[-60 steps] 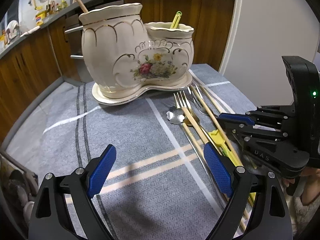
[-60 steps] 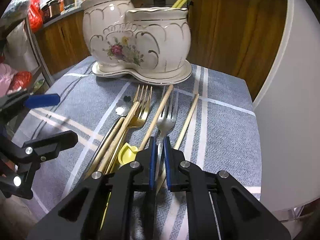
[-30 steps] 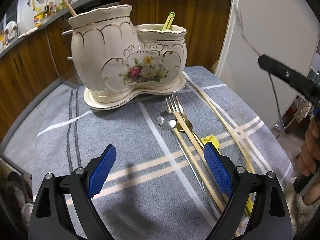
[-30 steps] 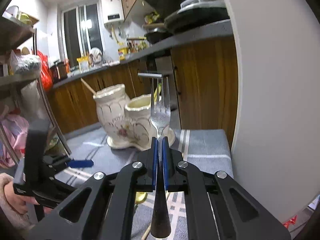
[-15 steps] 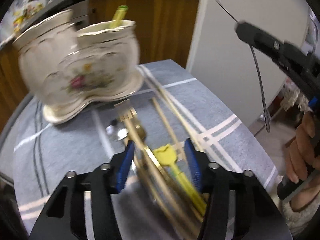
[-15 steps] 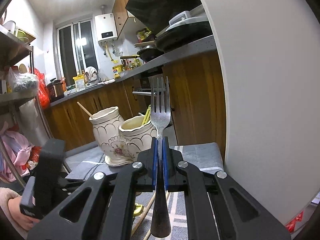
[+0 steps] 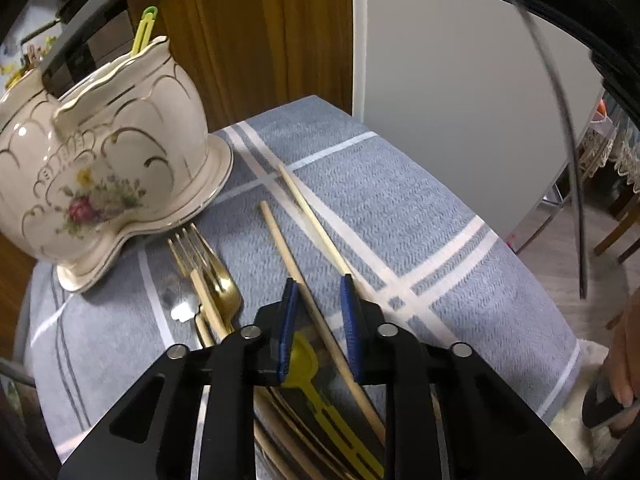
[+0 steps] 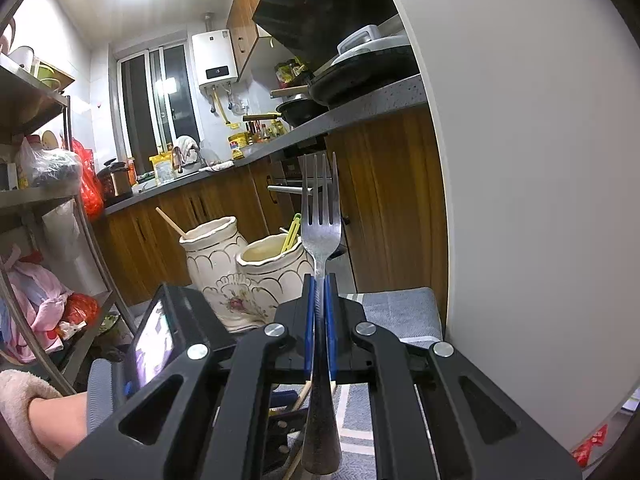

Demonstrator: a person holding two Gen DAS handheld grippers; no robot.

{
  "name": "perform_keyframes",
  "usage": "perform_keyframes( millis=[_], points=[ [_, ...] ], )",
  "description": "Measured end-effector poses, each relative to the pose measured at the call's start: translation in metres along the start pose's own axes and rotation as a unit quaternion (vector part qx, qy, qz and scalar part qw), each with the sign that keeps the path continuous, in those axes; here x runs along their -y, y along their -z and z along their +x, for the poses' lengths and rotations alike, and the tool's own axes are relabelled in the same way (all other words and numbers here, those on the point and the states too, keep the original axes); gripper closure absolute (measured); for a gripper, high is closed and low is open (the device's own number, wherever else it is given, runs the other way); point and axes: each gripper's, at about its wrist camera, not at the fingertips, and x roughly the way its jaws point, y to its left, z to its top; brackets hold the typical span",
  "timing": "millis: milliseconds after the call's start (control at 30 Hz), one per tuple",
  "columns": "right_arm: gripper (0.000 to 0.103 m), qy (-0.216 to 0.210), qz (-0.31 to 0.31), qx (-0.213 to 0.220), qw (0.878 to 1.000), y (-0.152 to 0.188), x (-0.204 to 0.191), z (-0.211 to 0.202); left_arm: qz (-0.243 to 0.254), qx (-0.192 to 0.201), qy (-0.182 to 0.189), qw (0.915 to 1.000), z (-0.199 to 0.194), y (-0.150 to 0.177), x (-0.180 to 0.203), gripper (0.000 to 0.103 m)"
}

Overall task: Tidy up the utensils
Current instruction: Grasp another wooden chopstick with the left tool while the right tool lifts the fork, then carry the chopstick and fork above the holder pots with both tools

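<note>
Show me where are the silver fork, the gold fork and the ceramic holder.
silver fork (image 8: 320, 236): right wrist view, on its head.
gold fork (image 7: 222, 286): left wrist view, below its tines.
ceramic holder (image 7: 120, 152): left wrist view, on its side.

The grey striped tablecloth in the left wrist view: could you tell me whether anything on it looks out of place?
Yes: two wooden chopsticks, a gold fork and a yellow plastic utensil lie loose in a crossed heap beside the cream floral ceramic holder, not in it.
</note>
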Motion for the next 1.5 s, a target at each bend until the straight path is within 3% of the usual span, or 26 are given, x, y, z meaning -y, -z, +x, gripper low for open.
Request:
perform_keyframes(
  millis=[100, 333, 567, 767, 933, 1233, 1500],
  points=[
    [0.098, -0.002, 0.002, 0.0, 1.0, 0.0, 0.003, -0.002, -0.002, -0.003, 0.001, 1.0, 0.005, -0.006, -0.004, 0.094],
    [0.098, 0.001, 0.007, 0.005, 1.0, 0.001, 0.007, -0.005, -0.02, 0.012, 0.021, 0.9995, 0.008, -0.007, -0.017, 0.095],
    [0.098, 0.007, 0.004, 0.019, 1.0, 0.002, 0.006, -0.008, -0.028, 0.098, 0.051, 0.9935, -0.035, 0.0, -0.028, 0.096],
    [0.098, -0.001, 0.006, 0.032, 0.999, 0.002, 0.0, -0.007, -0.033, 0.187, 0.046, 0.9806, -0.086, 0.01, -0.049, 0.097],
    [0.098, -0.005, -0.002, 0.043, 0.999, 0.001, -0.012, 0.0, -0.067, 0.251, 0.059, 0.9639, -0.117, 0.025, -0.075, 0.098],
    [0.098, -0.028, -0.007, 0.049, 0.998, -0.002, -0.031, 0.019, -0.06, 0.293, 0.062, 0.9523, -0.145, 0.027, -0.097, 0.098],
    [0.098, -0.041, -0.005, 0.072, 0.997, -0.038, -0.045, 0.04, -0.059, 0.326, 0.052, 0.9423, -0.189, 0.012, -0.125, 0.098]
  ],
)
